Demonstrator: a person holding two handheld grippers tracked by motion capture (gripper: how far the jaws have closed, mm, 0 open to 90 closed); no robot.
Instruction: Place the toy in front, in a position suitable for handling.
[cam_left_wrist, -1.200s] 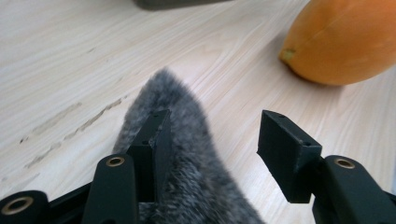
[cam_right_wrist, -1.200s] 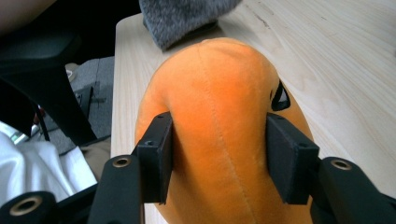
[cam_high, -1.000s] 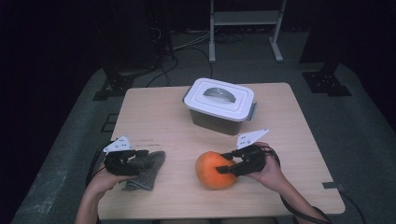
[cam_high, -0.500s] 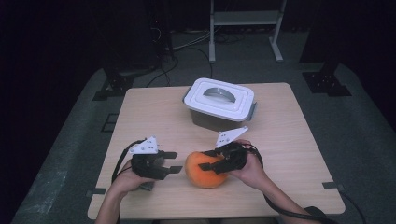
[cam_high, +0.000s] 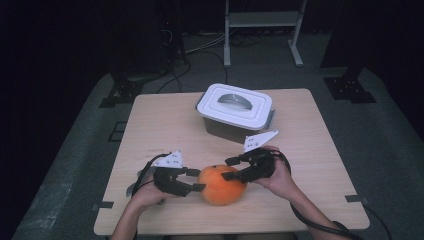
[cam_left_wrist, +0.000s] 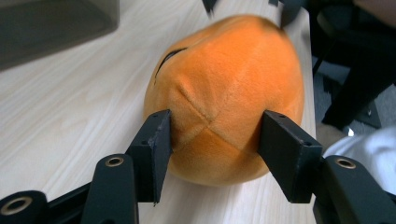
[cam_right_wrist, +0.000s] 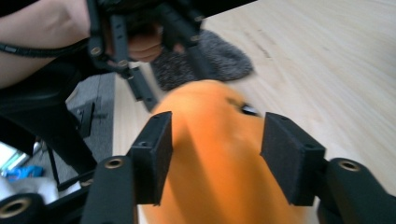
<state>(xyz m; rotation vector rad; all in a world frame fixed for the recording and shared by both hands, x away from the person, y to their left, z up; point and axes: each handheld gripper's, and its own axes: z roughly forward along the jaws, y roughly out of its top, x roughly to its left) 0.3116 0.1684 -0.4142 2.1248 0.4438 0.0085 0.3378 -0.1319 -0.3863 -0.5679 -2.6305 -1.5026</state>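
The jaws of the left gripper (cam_high: 192, 180) are set about half open around one end of the orange plush toy (cam_high: 221, 184), the pads touching or nearly touching its fabric. The jaws of the right gripper (cam_high: 230, 168) have just been opening; they straddle the toy's other end, and a firm grip cannot be told. The toy lies on the desk (cam_high: 165, 120) at lower centre of the high view. The lidded box (cam_high: 235, 107), at upper centre, is seen closed, so stowing the toy is judged undone. A grey cloth (cam_right_wrist: 219, 60) lies behind the left hand.

A dark lab or studio: lone wooden table (cam_high: 310, 130), floor cables (cam_high: 200, 47).
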